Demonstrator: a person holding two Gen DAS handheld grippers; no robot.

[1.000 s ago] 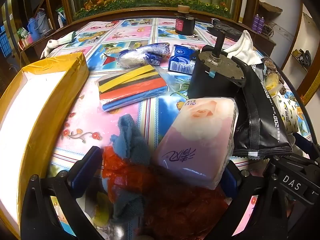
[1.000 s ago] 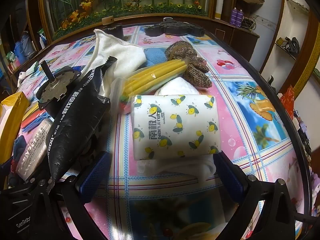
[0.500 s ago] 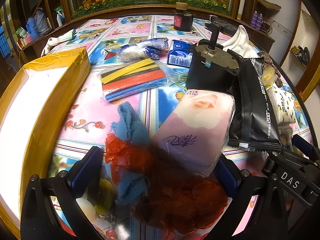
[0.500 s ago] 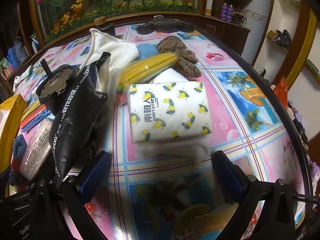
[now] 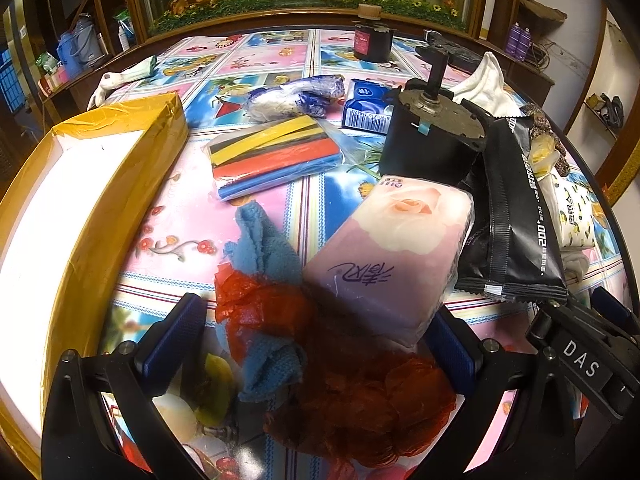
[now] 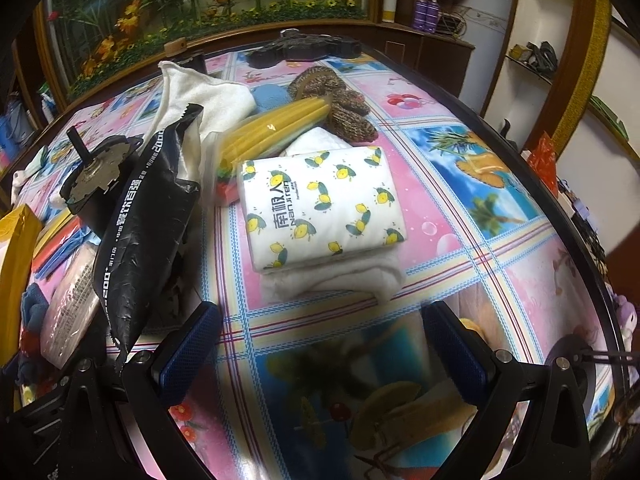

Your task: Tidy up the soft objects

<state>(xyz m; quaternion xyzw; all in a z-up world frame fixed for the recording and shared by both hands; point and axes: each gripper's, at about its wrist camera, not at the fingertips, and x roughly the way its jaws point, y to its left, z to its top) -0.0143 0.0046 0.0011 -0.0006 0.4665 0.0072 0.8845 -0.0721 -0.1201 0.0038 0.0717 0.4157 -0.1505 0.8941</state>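
box [image 5: 100, 184]: left side cut by frame edge | red mesh [image 5: 360, 400]: partly under tissue pack [image 5: 392, 256]

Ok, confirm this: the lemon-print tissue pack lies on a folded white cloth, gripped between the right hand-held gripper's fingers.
Not gripped. In the right wrist view the right hand-held gripper is open and short of the lemon-print tissue pack, touching nothing. The pack does lie on the folded white cloth.

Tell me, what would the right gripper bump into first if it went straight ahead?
Probably the white cloth under the lemon-print tissue pack. The right gripper is open, with only bare tablecloth before that. Depth is hard to judge.
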